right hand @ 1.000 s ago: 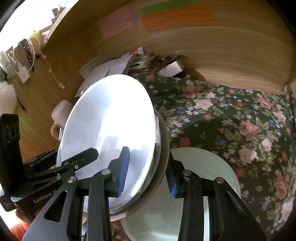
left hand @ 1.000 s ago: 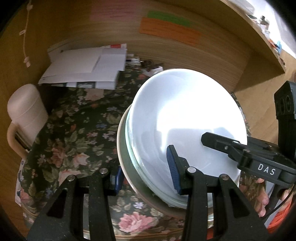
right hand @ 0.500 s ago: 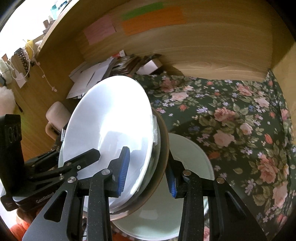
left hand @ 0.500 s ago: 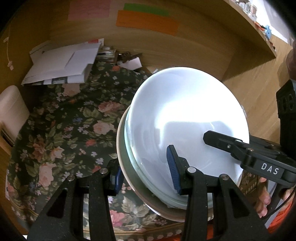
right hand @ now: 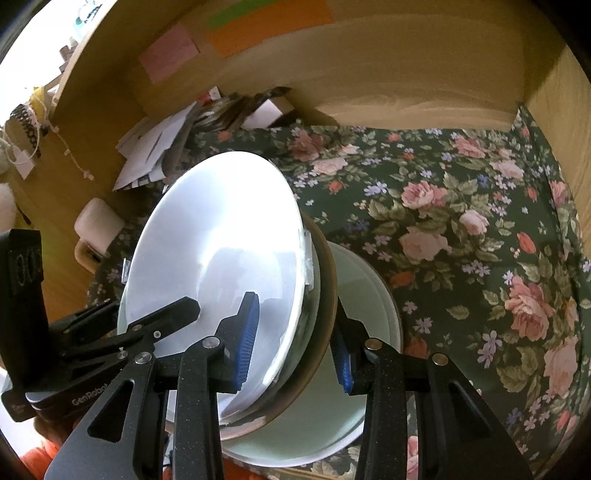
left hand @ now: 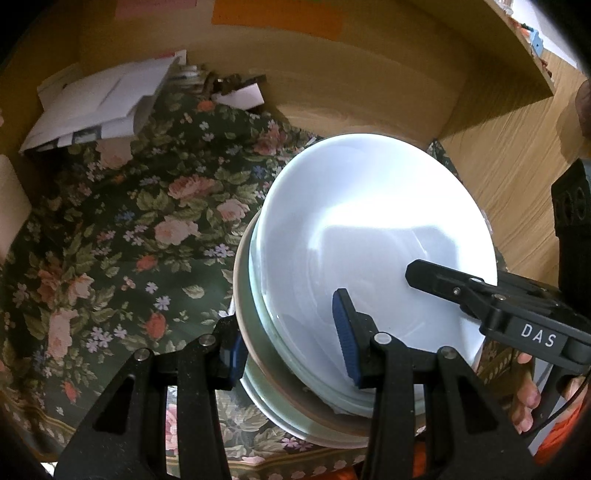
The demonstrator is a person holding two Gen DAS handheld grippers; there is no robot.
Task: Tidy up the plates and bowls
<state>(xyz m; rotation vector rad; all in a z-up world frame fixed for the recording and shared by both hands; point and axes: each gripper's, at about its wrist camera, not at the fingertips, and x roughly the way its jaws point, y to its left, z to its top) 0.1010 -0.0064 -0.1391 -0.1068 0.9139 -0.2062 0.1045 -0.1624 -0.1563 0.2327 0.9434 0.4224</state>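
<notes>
Looking like a home, lived-in desk or dining nook. A dark floral tablecloth (right hand: 461,221) is covering the surface, boxed in by wood-grain panels (right hand: 369,55). Pink, green and orange sticky notes (right hand: 266,29) are sitting on the back panel. Loose papers and envelopes (left hand: 99,103) are piling up in the corner. A stack of plates and bowls (left hand: 369,236) is taking up the foreground. Cluttered shelf (right hand: 26,110) is showing off to one side.

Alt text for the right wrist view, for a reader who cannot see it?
The right gripper is clamped on the near rim of a tilted stack of plates, white plate on top, above a pale green plate on a floral tablecloth. The left gripper reaches in at left.
</notes>
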